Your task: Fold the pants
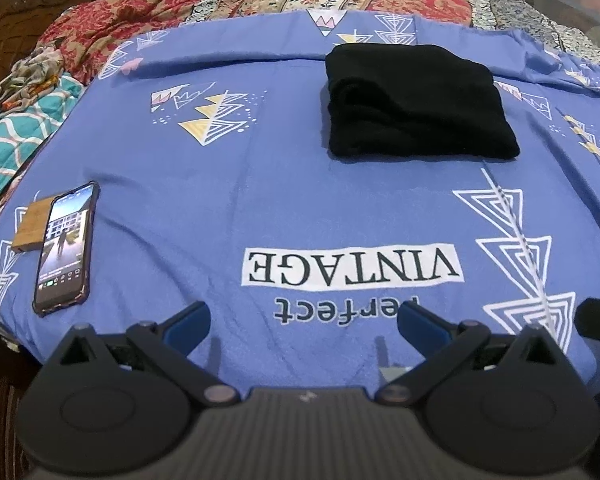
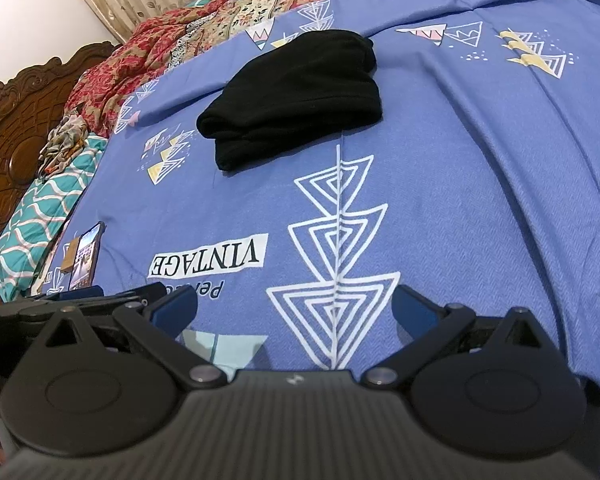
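Left gripper [image 1: 302,320]: jaws spread wide apart, nothing between them, hovering over the near edge of the blue bedsheet [image 1: 228,184]. Right gripper [image 2: 294,308]: jaws likewise wide apart and empty, over the same near edge, just beside the left unit, part of which shows at the lower left of the right wrist view.

Landmark: the "VINTAGE" label [image 1: 352,266] printed on the sheet, directly ahead of the left gripper. The black pants [image 1: 416,104] lie beyond the label and to its right, folded into a compact rectangular bundle, flat on the sheet, well apart from both grippers. In the right wrist view the same bundle [image 2: 296,96] sits beyond the label, with layered folded edges facing the camera.

A smartphone [image 1: 66,248], screen lit, lies to the left of the label, resting partly on a small brown block [image 1: 30,226]. A red patterned quilt [image 1: 140,12] is bunched far beyond the label, past the pants. A carved wooden headboard [image 2: 16,120] stands at far left.
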`<action>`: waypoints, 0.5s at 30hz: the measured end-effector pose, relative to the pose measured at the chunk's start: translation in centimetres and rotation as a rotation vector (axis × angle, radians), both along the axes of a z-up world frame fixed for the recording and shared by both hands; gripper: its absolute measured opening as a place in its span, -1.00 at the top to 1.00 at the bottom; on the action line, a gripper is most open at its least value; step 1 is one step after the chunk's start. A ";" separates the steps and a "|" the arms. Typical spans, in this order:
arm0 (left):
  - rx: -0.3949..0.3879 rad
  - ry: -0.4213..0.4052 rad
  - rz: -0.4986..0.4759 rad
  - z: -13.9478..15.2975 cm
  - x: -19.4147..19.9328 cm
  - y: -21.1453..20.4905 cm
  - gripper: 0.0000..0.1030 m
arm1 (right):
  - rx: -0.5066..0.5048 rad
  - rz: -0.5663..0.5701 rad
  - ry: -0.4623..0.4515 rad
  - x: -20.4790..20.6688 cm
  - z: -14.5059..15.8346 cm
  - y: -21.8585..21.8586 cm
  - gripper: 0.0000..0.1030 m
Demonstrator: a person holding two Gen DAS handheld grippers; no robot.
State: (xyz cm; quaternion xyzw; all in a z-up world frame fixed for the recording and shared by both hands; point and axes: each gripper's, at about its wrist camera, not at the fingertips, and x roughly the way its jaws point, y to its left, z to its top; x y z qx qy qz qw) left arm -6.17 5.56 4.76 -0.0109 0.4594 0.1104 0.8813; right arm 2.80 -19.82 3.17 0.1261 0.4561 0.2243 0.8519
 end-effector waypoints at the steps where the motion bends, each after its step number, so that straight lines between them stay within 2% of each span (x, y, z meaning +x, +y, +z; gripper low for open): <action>1: 0.001 -0.001 -0.001 0.0 0.0 0.0 -1.00 | 0.000 0.000 -0.001 0.1 0.0 0.0 -1.00; 15: 0.006 0.006 0.006 -0.1 0.0 0.0 -1.00 | -0.001 0.002 -0.001 0.0 0.0 0.0 -1.00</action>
